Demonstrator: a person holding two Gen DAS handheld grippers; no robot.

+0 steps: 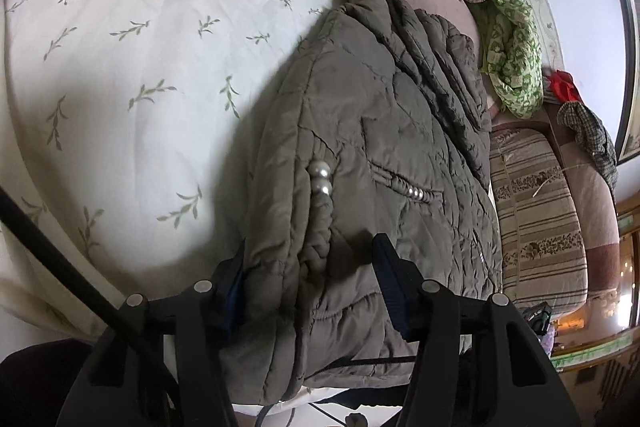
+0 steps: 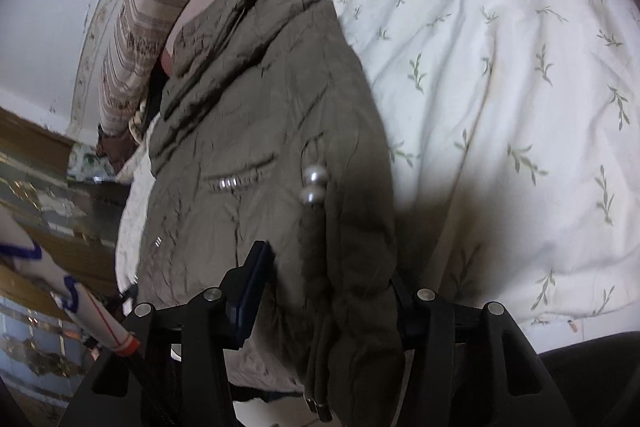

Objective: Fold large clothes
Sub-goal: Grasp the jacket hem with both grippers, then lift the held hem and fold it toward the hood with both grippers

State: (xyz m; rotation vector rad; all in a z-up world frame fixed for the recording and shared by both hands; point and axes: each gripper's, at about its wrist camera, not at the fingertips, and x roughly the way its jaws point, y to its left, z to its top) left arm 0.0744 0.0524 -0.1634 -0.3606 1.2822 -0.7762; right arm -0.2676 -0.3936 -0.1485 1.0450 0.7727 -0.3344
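Left gripper [image 1: 310,279] pinches the olive padded jacket [image 1: 380,131] lying folded on the leaf-print quilt [image 1: 120,47]; the slick bulk could slip free. Right gripper [image 2: 328,283] clamps the near edge; uneven pulling could undo the fold.

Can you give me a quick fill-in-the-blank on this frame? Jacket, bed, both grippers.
1. The puffy jacket is ____ in colour.
2. The bedspread under it is white with a ____ print.
3. Two large ____ beads hang from the jacket's drawstring.
4. The left gripper and the right gripper each have jaws on either side of the jacket's ____ edge.

Missing words: olive green; leaf; pearl; near
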